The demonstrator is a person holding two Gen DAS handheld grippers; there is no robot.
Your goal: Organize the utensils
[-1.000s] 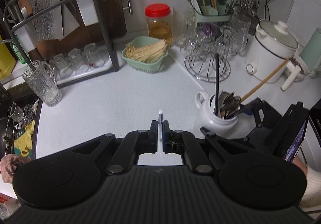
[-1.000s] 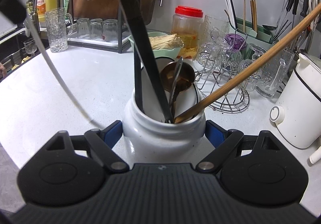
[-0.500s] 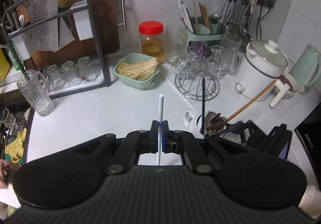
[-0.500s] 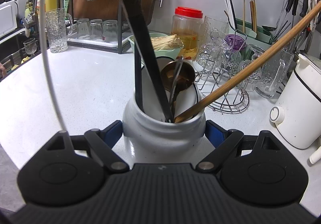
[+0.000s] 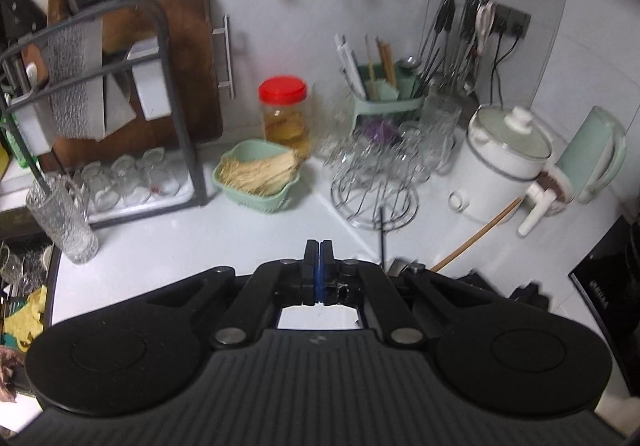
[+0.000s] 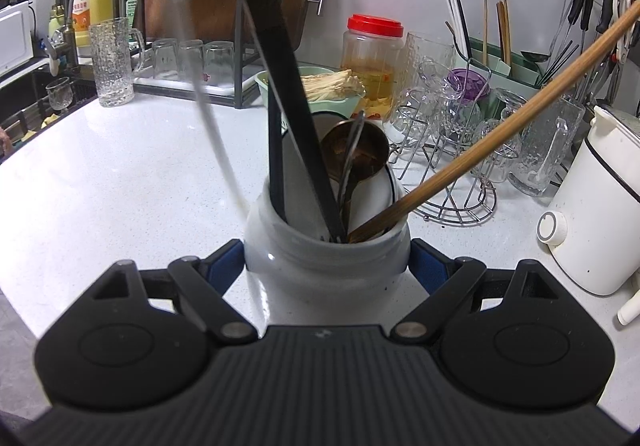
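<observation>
My right gripper (image 6: 326, 266) is shut on the white ceramic jar (image 6: 320, 266), which stands on the white counter (image 6: 100, 182). The jar holds black utensils (image 6: 296, 126), a brown ladle (image 6: 356, 158) and a long wooden stick (image 6: 500, 138). A blurred white chopstick (image 6: 224, 162) hangs down to the jar's left rim. My left gripper (image 5: 319, 250) is high above the counter with its jaws closed. In the left wrist view the chopstick cannot be seen between the jaws; the black utensil tip (image 5: 382, 234) and the wooden stick (image 5: 476, 238) poke up just beyond it.
A green basket of sticks (image 5: 256, 178), a red-lidded jar (image 5: 284, 114), a wire glass rack (image 5: 376, 182), a green utensil holder (image 5: 384, 94) and a white cooker (image 5: 504, 166) line the back. A dish rack (image 5: 120, 126) and a tall glass (image 5: 60, 218) stand at the left.
My left gripper has risen and moved over the jar. The white chopstick has swung from slanting to hanging down at the jar's left rim. The right gripper has not moved.
</observation>
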